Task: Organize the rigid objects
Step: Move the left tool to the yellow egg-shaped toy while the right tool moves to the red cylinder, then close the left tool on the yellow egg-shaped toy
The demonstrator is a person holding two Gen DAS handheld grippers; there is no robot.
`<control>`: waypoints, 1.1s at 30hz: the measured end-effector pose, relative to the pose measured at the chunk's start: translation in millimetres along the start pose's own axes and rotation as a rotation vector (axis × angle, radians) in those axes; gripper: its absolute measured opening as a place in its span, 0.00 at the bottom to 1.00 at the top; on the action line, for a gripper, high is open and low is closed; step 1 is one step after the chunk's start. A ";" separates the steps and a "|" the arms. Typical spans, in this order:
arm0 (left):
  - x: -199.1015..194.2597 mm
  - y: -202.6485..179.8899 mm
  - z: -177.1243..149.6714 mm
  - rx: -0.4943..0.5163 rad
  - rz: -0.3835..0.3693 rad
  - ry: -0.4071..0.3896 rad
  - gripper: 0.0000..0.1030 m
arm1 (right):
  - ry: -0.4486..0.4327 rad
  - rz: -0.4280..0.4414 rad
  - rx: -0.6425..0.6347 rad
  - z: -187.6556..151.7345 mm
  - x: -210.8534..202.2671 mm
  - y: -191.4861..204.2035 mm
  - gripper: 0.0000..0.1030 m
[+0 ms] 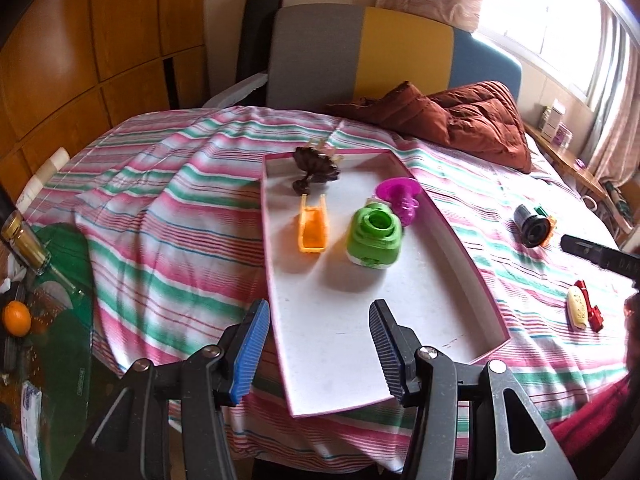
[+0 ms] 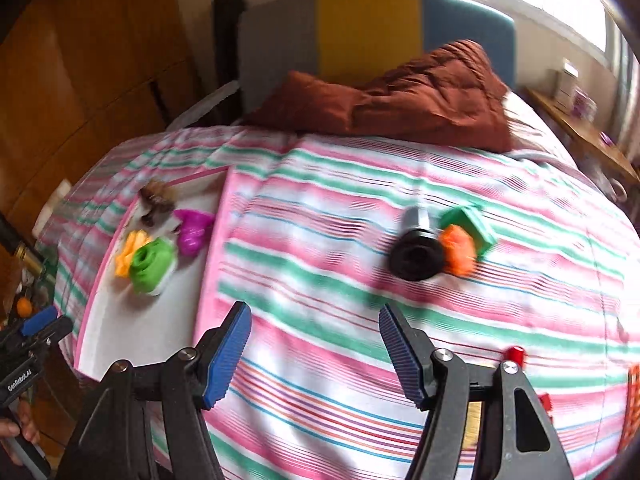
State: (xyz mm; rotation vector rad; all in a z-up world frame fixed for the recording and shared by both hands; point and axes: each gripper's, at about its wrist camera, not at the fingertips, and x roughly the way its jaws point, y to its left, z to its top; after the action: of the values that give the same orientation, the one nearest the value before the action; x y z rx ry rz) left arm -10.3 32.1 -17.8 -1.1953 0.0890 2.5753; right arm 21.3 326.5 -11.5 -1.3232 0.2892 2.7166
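Note:
A white tray with a pink rim lies on the striped bed and holds an orange piece, a green piece, a magenta piece and a dark brown piece. My left gripper is open and empty over the tray's near end. My right gripper is open and empty above the bedspread, short of a black cylinder that lies next to an orange piece and a green block. The tray shows at left in the right wrist view.
A cream and red object lies on the bedspread right of the tray. A brown quilt is heaped at the headboard. A side table at left holds a bottle and an orange. A shelf runs under the window.

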 end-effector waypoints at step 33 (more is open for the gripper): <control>58.1 -300.4 -5.2 0.484 -0.527 0.224 0.65 | -0.156 -0.009 0.751 -59.6 -71.5 -227.7 0.65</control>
State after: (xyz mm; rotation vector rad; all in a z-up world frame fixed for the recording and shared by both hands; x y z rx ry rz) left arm 46.7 331.6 -44.2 -1.1244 0.3691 1.8235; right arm 151.5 535.1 -19.3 -0.8759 1.1328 2.2868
